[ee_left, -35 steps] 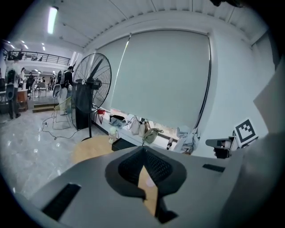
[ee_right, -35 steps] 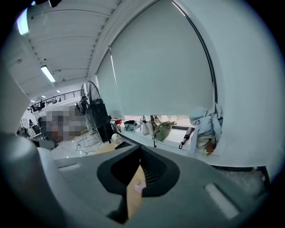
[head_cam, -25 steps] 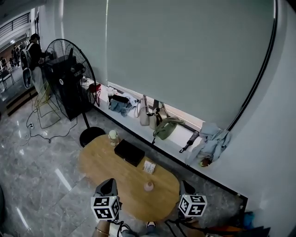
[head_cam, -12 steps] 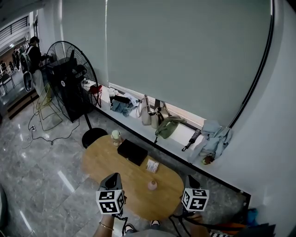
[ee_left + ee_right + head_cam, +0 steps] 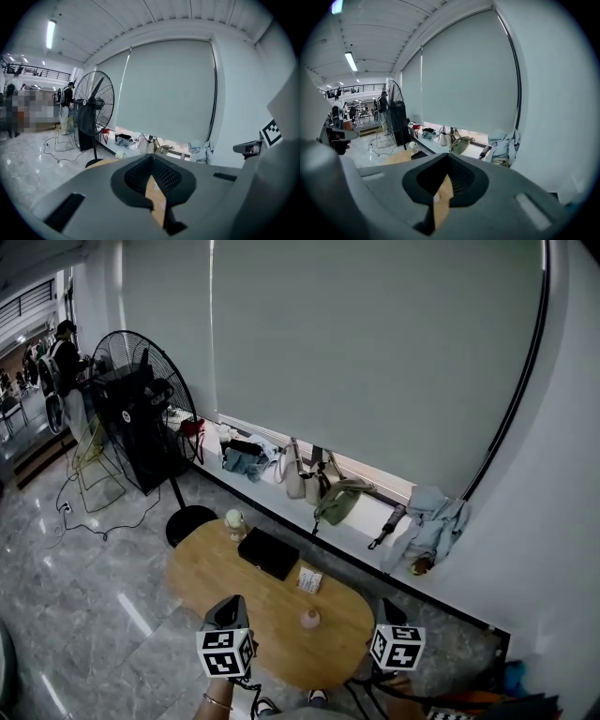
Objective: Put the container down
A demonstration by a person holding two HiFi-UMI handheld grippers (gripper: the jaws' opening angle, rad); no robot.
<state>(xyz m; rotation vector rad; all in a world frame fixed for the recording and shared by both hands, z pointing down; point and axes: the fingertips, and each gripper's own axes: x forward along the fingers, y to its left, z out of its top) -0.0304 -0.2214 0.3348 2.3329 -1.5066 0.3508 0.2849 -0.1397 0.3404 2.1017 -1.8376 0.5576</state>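
A long wooden table (image 5: 211, 568) with rounded ends stands on a grey marble floor. The small pink container (image 5: 310, 619) stands upright on the table, close to its near edge, and nothing touches it. Further along the table lie a small printed box (image 5: 308, 578) and a flat black box (image 5: 268, 552). A lidded cup (image 5: 233, 521) stands at the table's far end.

The left gripper (image 5: 227, 615) hangs over the near edge of the table, to the left of the container and apart from it. Its fingers (image 5: 136, 178) are drawn together with only a thin sliver between them, through which the table top shows; they hold nothing. The right gripper (image 5: 389, 617) hangs just off the table's near right end, also apart from the container. Its fingers (image 5: 459, 178) are closed and empty too.

Beyond the far end of the table stands a large black fan (image 5: 141, 418). Bags (image 5: 337, 498) and clothes lie along the window ledge behind the table, under a drawn grey blind.
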